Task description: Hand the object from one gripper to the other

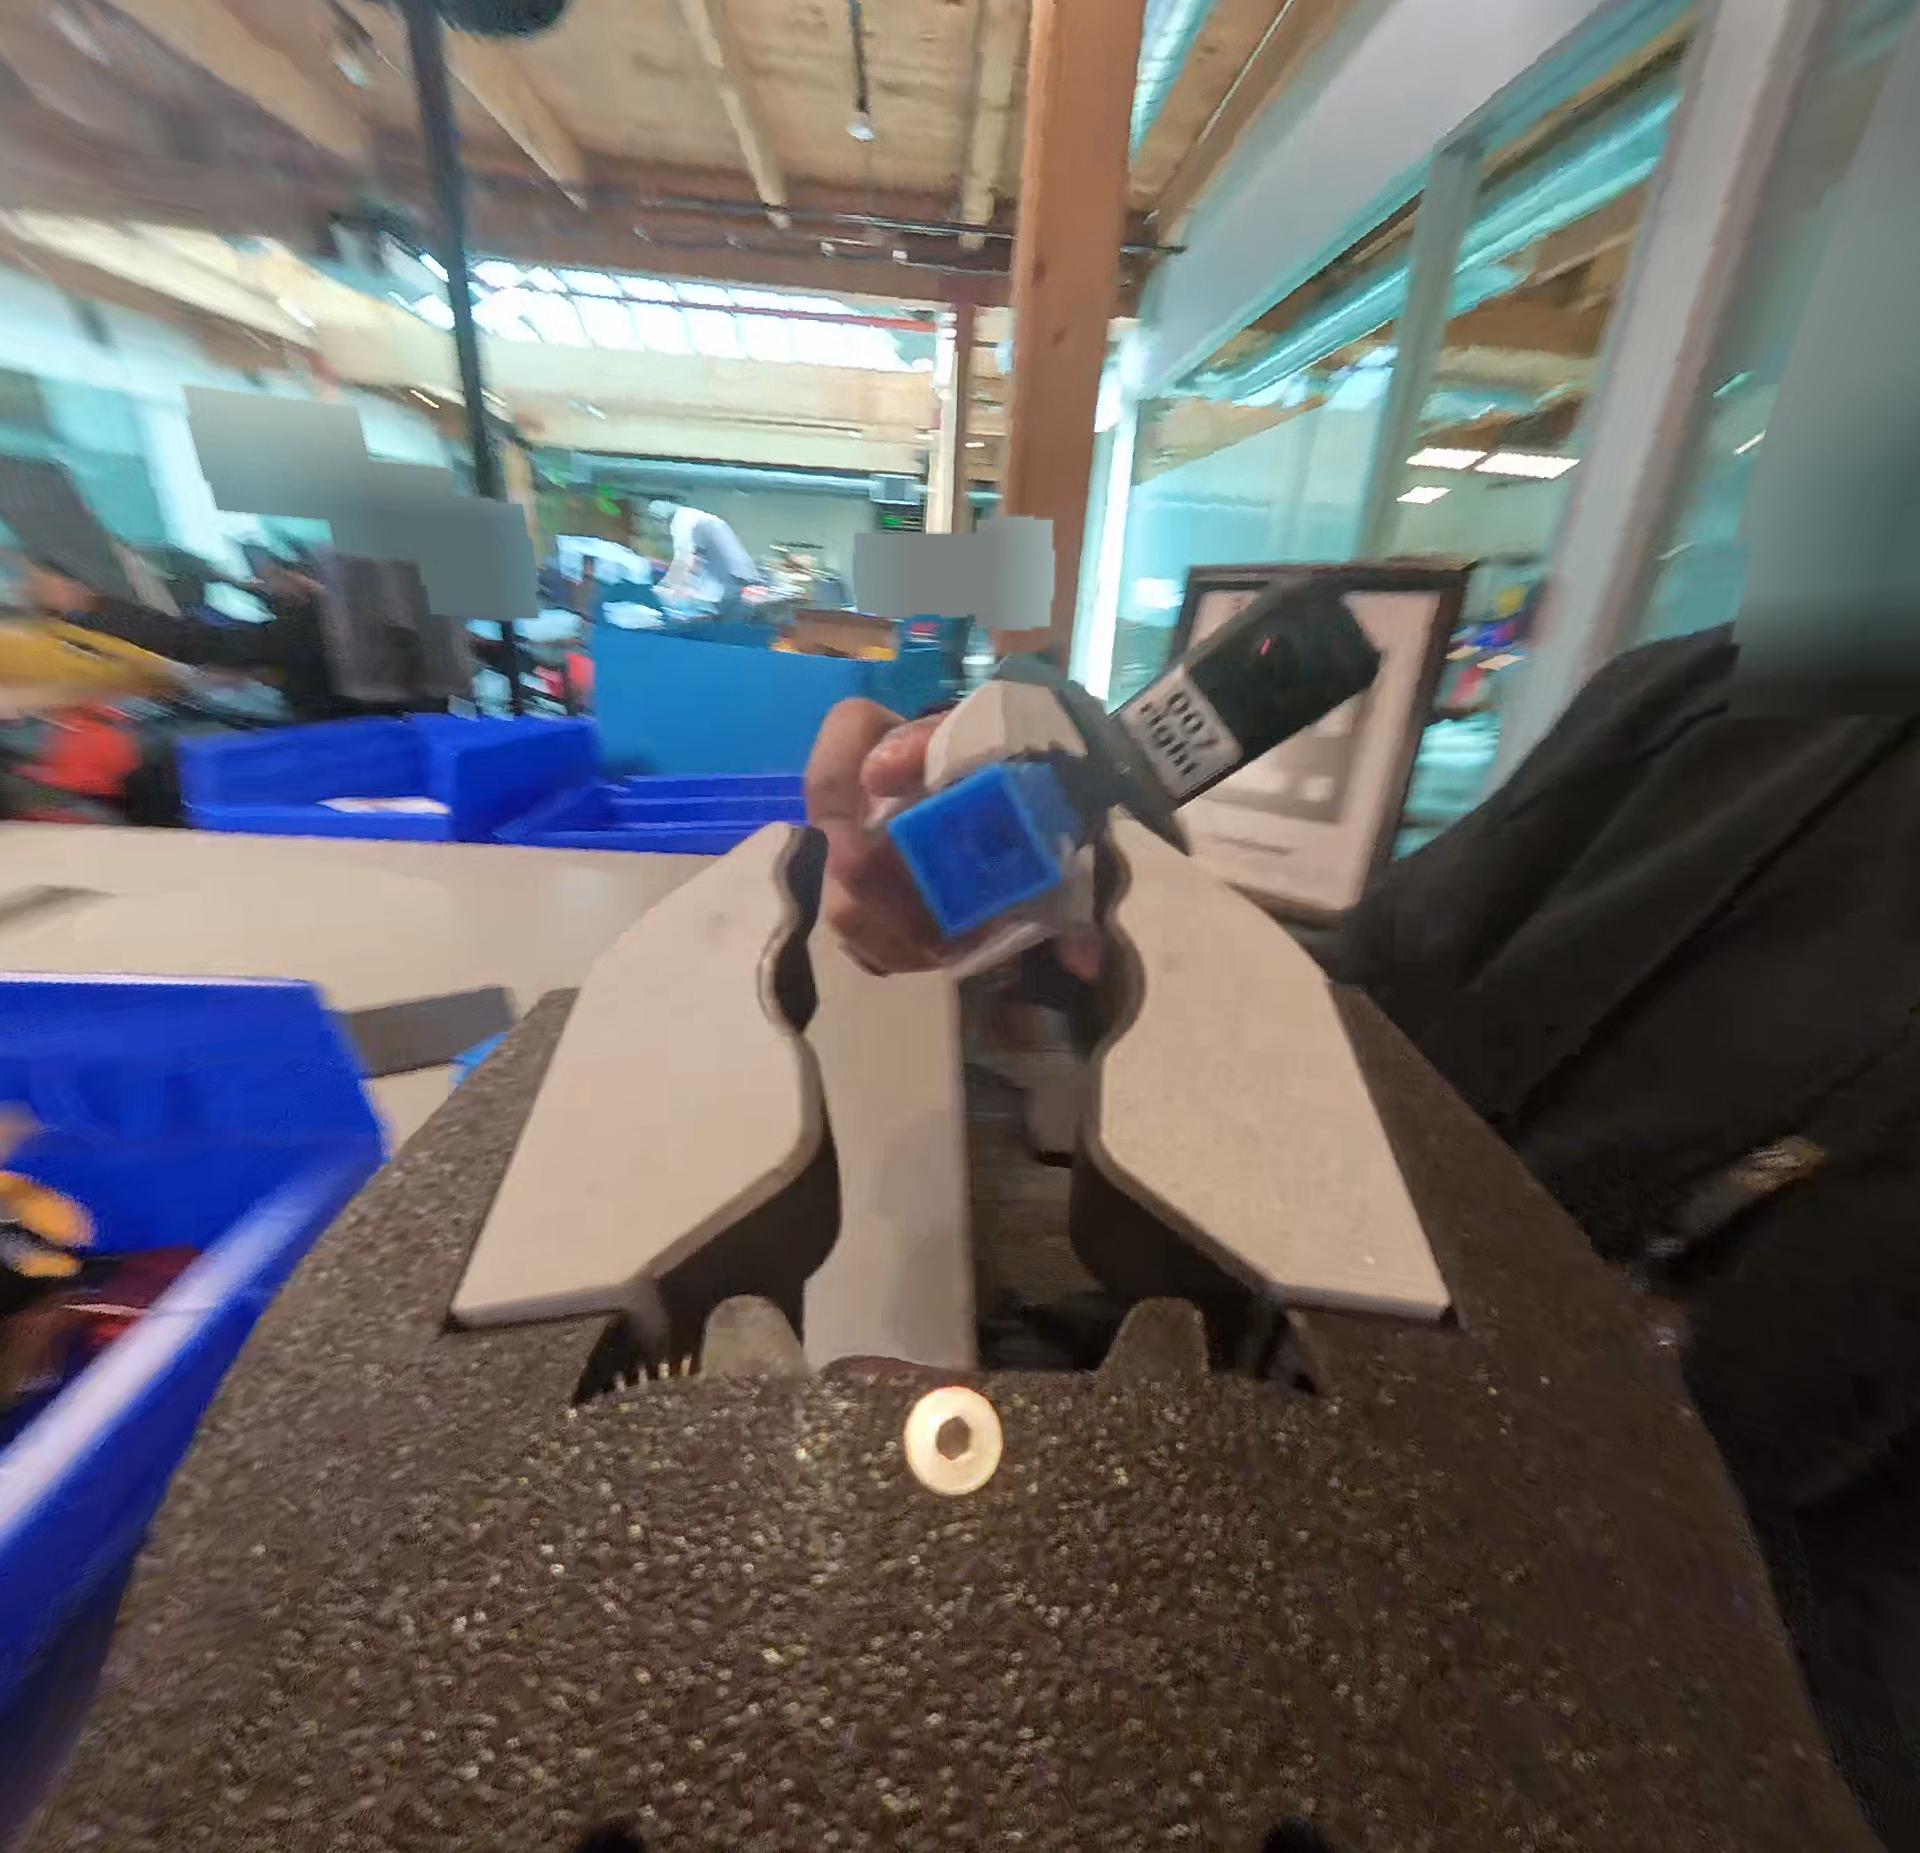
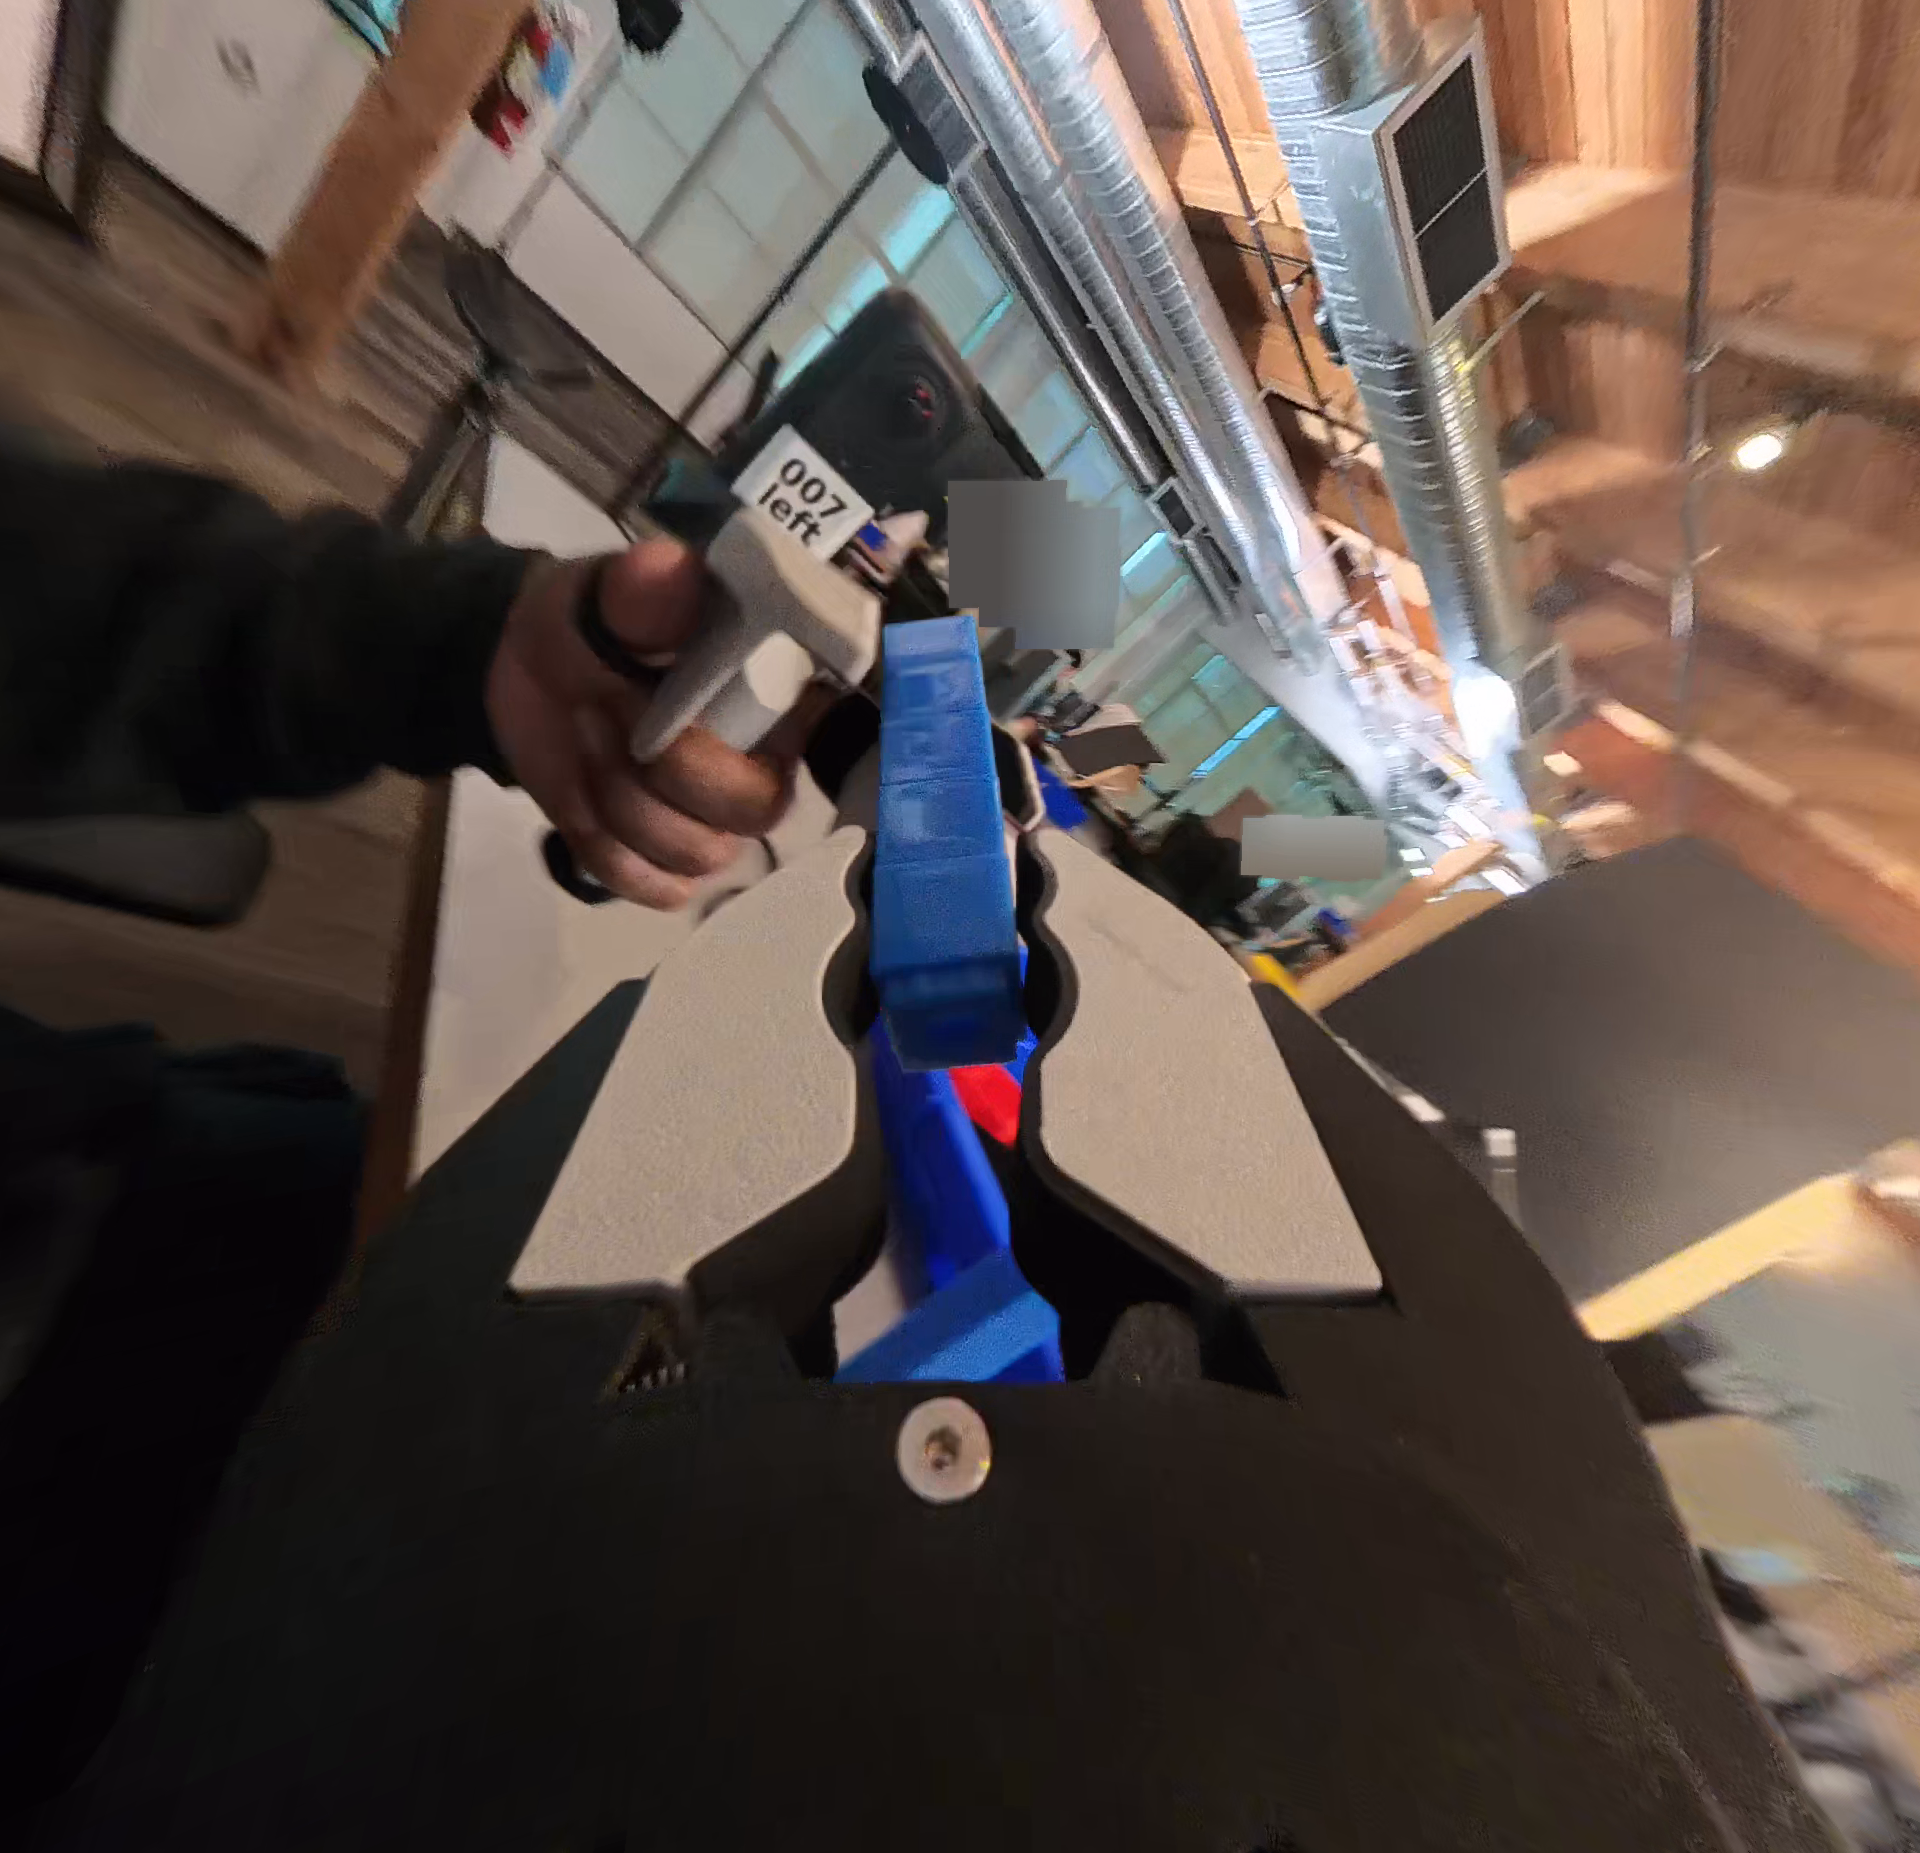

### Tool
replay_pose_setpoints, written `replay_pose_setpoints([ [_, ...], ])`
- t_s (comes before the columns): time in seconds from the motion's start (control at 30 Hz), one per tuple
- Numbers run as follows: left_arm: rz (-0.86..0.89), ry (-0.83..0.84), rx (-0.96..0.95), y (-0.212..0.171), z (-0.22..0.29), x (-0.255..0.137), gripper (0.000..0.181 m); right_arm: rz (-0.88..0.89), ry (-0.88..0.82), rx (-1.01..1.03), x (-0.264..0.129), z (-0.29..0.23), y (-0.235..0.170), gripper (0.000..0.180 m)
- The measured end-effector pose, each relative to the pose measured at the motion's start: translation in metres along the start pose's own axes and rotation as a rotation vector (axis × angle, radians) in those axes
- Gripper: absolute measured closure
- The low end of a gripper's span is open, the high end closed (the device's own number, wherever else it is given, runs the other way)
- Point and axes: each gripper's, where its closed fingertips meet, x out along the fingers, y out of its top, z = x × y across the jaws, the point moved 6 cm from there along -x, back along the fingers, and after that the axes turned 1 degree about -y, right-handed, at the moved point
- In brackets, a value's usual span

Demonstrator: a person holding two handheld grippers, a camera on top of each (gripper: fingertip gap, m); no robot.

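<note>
A long blue square block is clamped between the grey fingers of my right gripper and sticks out forward past the tips. In the left wrist view its square end faces the camera, between the tips of my left gripper. The left jaws stand apart, with a gap on each side of the block. The right gripper's black camera and the hand that holds it show behind the block. In the right wrist view the left gripper's handle sits in a hand beyond the block's far end.
A blue bin with mixed items is close at the lower left, and more blue bins stand behind a pale table. A dark sleeve fills the right side. People work far back in the room. My two grippers' fingertips are within a few centimetres of each other.
</note>
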Motion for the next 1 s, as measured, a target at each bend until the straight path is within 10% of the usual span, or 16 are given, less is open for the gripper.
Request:
replay_pose_setpoints([
  [0.27,-0.086,0.015,0.364,-0.005,0.020,0.001,0.121,0.018,0.222,0.329,0.000,-0.004,-0.002,0.156],
  [0.47,-0.215,0.042,0.411,-0.017,0.017,0.010,0.152,-0.026,0.236,0.354,0.006,-0.009,-0.008,0.155],
  [0.8,0.279,0.563,0.452,-0.023,0.006,-0.008,0.157,0.091,0.044,1.046,0.010,0.015,-0.036,0.139],
  [1.0,0.207,0.599,0.760,-0.038,0.020,0.004,0.157,0.066,0.200,1.192,0.024,-0.006,-0.023,0.136],
])
